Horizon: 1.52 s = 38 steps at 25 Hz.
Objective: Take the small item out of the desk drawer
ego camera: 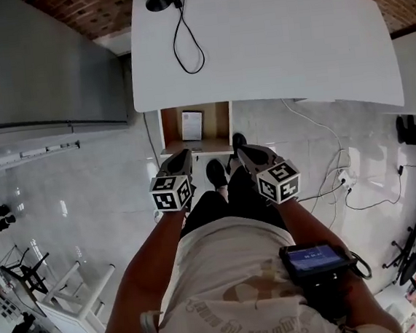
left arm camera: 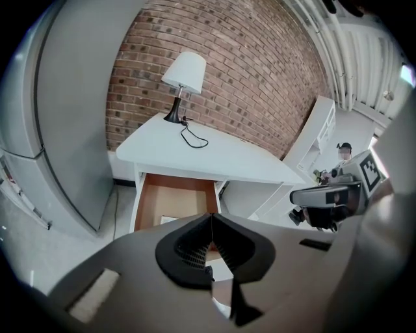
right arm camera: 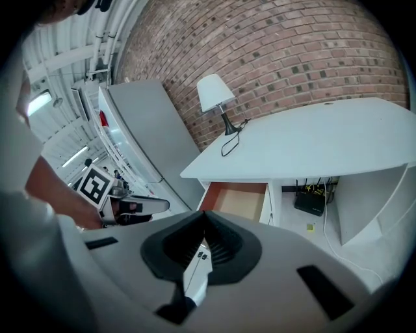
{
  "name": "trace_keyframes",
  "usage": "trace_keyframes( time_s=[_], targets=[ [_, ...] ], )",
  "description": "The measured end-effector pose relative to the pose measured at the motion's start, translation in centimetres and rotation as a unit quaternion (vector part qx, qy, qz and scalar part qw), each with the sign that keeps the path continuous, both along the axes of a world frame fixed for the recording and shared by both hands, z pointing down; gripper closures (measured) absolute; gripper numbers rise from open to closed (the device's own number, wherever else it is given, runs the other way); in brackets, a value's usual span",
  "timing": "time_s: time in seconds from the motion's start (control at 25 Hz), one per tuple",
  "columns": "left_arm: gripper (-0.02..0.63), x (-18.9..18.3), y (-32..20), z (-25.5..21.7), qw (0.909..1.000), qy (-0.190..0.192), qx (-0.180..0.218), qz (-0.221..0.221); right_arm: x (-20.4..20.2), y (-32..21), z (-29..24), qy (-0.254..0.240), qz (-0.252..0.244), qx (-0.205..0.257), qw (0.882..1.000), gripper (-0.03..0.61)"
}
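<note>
The desk drawer [ego camera: 195,112] stands pulled open under the front edge of the white desk [ego camera: 269,39]. A small white item [ego camera: 192,125] lies flat on its brown bottom. My left gripper [ego camera: 183,154] and right gripper [ego camera: 241,150] hover side by side just short of the drawer's front, both shut and empty. In the left gripper view the shut jaws point at the drawer [left arm camera: 174,198], and a corner of the white item [left arm camera: 169,220] shows above them. The right gripper view shows the drawer [right arm camera: 239,198] from its right side, with the item hidden.
A tall grey fridge [ego camera: 37,61] stands left of the desk. A white-shaded lamp [left arm camera: 184,73] and its black cable [ego camera: 185,47] are on the desk top. A router [right arm camera: 309,201] and cables [ego camera: 341,178] lie on the floor under and right of the desk.
</note>
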<state>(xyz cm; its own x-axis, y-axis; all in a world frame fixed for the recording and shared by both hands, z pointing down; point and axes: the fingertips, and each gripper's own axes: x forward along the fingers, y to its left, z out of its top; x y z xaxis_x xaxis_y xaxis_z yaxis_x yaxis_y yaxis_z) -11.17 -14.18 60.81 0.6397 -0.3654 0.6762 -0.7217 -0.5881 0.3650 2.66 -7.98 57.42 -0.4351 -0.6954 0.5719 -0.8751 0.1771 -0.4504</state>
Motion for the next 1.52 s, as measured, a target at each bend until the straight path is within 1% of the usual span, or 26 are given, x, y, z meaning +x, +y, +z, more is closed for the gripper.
trace_keyframes(
  time_s=[0.12, 0.2, 0.48, 0.68, 0.96, 1.12, 1.32, 1.52],
  targets=[
    [0.607, 0.0, -0.7, 1.0, 0.9999, -0.011, -0.005, 0.002, 0.4, -0.4, 0.8, -0.001, 0.001, -0.006, 1.000, 0.572],
    [0.606, 0.2, -1.1, 1.4, 0.9999, -0.012, -0.009, -0.001, 0.8, -0.5, 1.1, -0.001, 0.003, -0.008, 1.000, 0.572],
    [0.606, 0.2, -1.4, 4.0, 0.9986, -0.012, -0.038, -0.036, 1.3, -0.8, 2.8, -0.004, 0.002, -0.015, 1.000, 0.572],
    [0.606, 0.4, -1.1, 6.0, 0.9982, -0.025, -0.049, -0.022, 1.5, -0.6, 4.4, -0.012, 0.009, -0.024, 1.000, 0.572],
    [0.606, 0.6, -1.9, 7.4, 0.9977, -0.040, -0.053, -0.013, 1.0, -0.3, 6.0, -0.022, 0.010, -0.036, 0.999, 0.572],
    [0.606, 0.8, -2.4, 8.8, 0.9961, -0.069, -0.049, -0.025, 0.8, -0.2, 7.1, -0.030, 0.003, -0.038, 0.999, 0.572],
    [0.604, 1.4, -3.0, 10.7, 0.9946, -0.086, -0.053, -0.024, 2.0, -0.6, 8.7, -0.033, 0.016, -0.044, 0.998, 0.572],
    [0.603, 1.6, -4.0, 12.5, 0.9931, -0.100, -0.053, -0.031, 2.4, -0.2, 10.0, -0.035, 0.011, -0.049, 0.998, 0.572]
  ],
)
